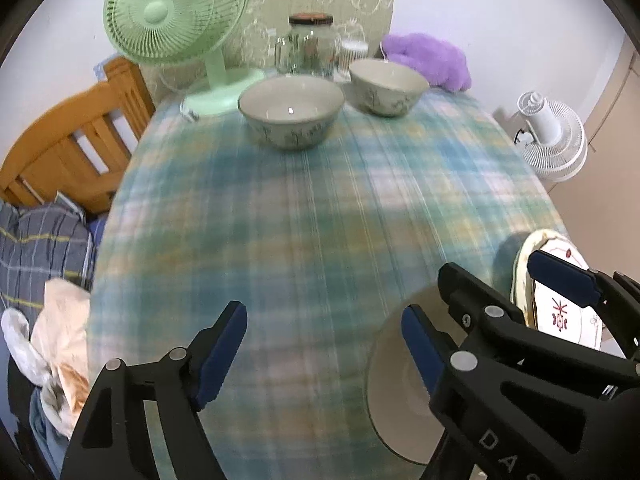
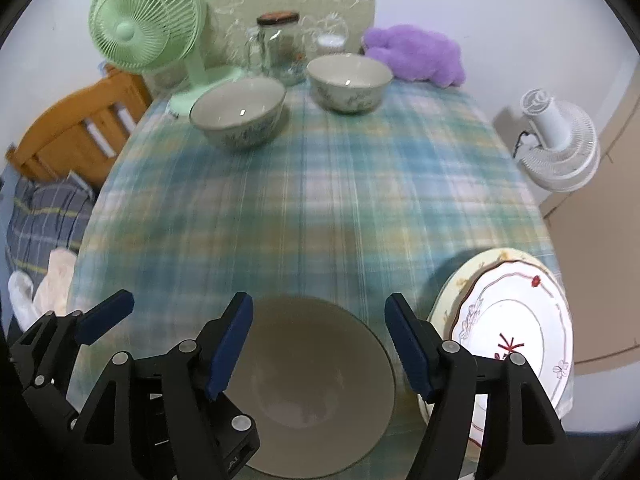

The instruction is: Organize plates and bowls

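Both grippers' jaws apart, nothing held.
Big bowl (image 2: 316, 392) at bottom centre under right gripper (image 2: 319, 344); left gripper (image 1: 324, 354) beside. 2 stacked plates (image 2: 516, 336) overhang table (image 2: 320, 208) edge, lower right: a knock could tip them.

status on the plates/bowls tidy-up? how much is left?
Done: the white plate with red motifs sits stacked on the cream plate at the table's near right edge. In hand: nothing; the left gripper and right gripper are open, above the near grey bowl. Left: the two patterned bowls at the far end stand apart, unstacked.
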A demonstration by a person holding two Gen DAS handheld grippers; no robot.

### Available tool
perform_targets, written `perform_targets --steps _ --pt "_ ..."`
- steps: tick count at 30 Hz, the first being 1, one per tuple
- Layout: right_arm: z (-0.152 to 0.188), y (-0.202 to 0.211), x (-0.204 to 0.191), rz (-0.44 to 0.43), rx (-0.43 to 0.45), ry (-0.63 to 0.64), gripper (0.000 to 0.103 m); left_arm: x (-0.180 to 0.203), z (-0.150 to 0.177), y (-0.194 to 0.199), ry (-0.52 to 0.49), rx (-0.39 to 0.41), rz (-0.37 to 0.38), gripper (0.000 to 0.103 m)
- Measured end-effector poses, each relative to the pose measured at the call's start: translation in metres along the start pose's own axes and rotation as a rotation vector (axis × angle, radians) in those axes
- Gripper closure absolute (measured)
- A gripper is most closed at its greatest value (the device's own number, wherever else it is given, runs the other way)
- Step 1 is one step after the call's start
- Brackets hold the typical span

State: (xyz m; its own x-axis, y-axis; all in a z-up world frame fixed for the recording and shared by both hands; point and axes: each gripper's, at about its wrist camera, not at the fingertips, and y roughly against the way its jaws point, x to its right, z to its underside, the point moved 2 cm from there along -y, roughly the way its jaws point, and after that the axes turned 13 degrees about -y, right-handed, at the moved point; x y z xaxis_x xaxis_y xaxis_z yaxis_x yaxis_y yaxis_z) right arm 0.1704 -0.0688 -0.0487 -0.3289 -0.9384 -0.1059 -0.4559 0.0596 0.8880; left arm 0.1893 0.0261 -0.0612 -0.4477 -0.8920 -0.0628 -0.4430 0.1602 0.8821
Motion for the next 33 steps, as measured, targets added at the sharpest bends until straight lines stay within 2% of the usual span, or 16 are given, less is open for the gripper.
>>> perform_targets --steps 7,13,21,23,26,33 --pt "-0.024 0.009 -0.011 0.018 0.066 -0.062 0.031 -0.014 -0.027 0.003 0.021 0.049 -0.008 0.022" --pt "-0.054 0.014 -0.017 0.011 0.115 -0.032 0.031 -0.020 -0.055 0.004 0.040 0.097 -0.039 0.022" --pt "-0.103 -0.007 -0.020 -0.053 0.126 0.035 0.031 -0.030 -0.090 -0.014 0.134 0.093 -0.131 0.024" --pt "-0.115 -0.015 -0.021 -0.066 0.120 0.056 0.031 -0.032 -0.098 -0.020 0.157 0.091 -0.163 0.029" --pt "-0.129 -0.027 -0.022 -0.094 0.113 0.079 0.031 -0.037 -0.108 -0.027 0.184 0.094 -0.218 0.031" --pt "-0.160 -0.053 -0.033 -0.146 0.116 0.123 0.031 -0.052 -0.133 -0.047 0.223 0.092 -0.270 0.033"
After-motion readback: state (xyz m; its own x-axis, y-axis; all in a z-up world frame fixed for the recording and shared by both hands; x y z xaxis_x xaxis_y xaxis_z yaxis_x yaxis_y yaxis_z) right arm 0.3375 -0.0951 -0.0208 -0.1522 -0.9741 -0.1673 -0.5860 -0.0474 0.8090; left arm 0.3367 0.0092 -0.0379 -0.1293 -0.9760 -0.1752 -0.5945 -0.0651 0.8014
